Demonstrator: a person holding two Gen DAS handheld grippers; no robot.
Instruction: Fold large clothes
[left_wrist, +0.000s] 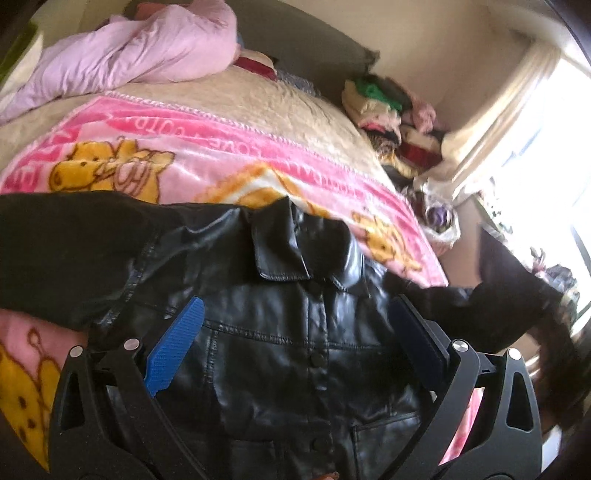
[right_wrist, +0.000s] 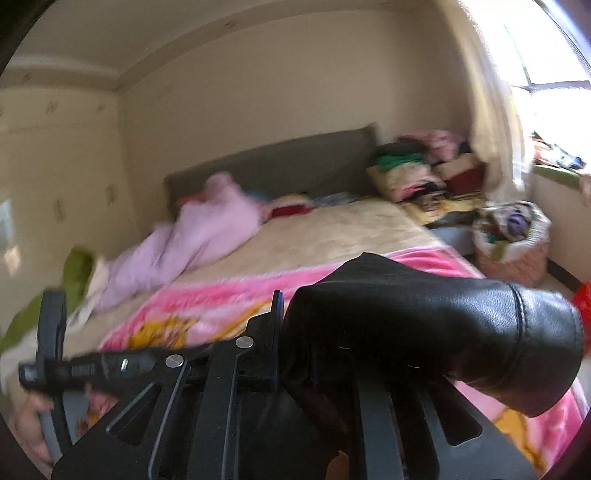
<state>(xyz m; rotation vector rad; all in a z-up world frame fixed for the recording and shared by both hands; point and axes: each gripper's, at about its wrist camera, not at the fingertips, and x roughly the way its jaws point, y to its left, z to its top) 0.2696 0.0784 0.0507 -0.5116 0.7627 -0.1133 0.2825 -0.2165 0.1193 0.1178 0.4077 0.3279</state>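
Two grippers are in your hands. Your left gripper (left_wrist: 295, 339) hangs spread wide over the black leather jacket (left_wrist: 295, 314), its blue pads (left_wrist: 177, 347) apart at either side of the button line, pinching nothing. Your right gripper (right_wrist: 317, 332) is pressed together on a sleeve (right_wrist: 443, 332) of that jacket, and the cuff bulges out past the fingers above the bed. The jacket lies front up, collar away from you, on the pink cartoon blanket (left_wrist: 229, 155). Beyond the jacket, a lilac quilt (left_wrist: 140, 55) is bunched by the grey headboard (right_wrist: 280, 166). Beside the headboard, toward the window, sits a pile of clothes (left_wrist: 391, 110).
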